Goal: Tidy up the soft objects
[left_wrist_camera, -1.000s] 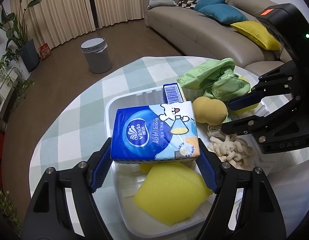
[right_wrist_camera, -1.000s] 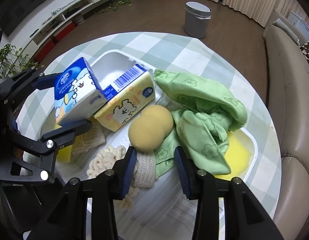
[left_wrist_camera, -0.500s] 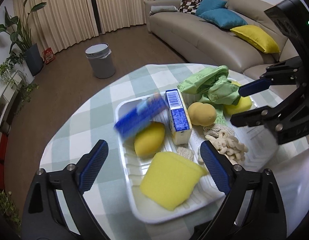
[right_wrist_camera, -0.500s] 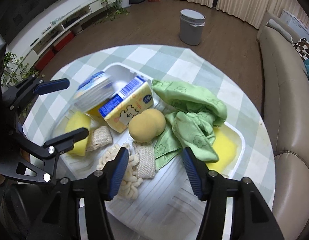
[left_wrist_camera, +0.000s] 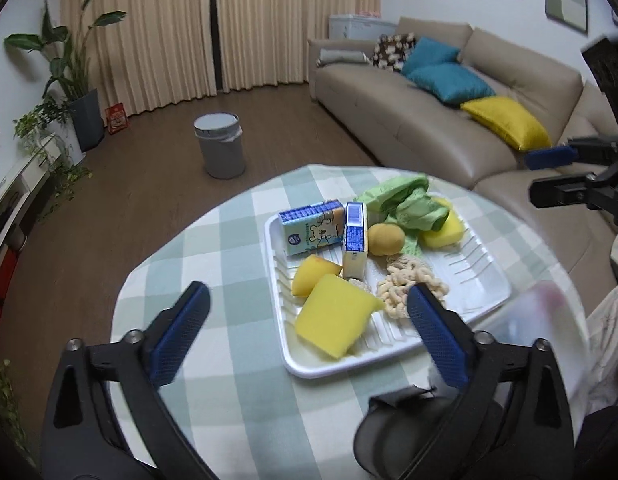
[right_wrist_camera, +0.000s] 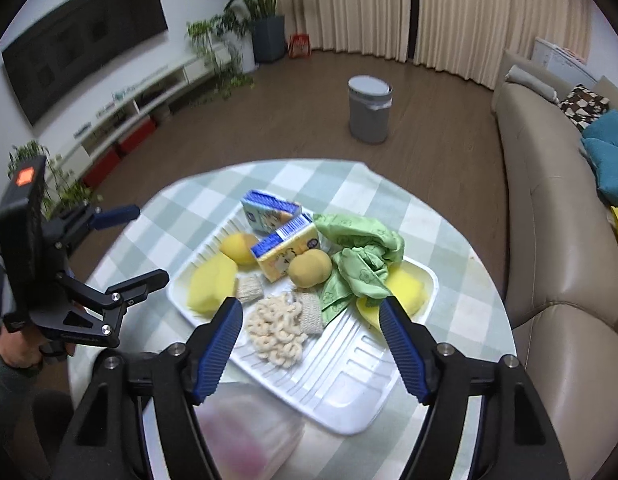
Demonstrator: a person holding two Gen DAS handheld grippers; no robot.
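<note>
Both claws, left [left_wrist_camera: 305,336] and right [right_wrist_camera: 311,344], had just been opening and hung wide and empty above the tray [left_wrist_camera: 485,284], where two tissue packs [left_wrist_camera: 311,228] lay.

Both wrist views above table, angled down, sharing tray [left_wrist_camera: 389,364]

Both grippers hang in the air above the near side of the white tray [left_wrist_camera: 485,292], tilted downward toward it. The left gripper [left_wrist_camera: 309,332] has its blue-padded jaws spread wide, having just been opening, with nothing between them. The right gripper [right_wrist_camera: 311,336] is also parted, its jaws having just been opening too, and it grips nothing. Seen from the right wrist, a hand [right_wrist_camera: 17,346] clasps the left gripper's handle off to the tray's left side, well apart from it.
</note>
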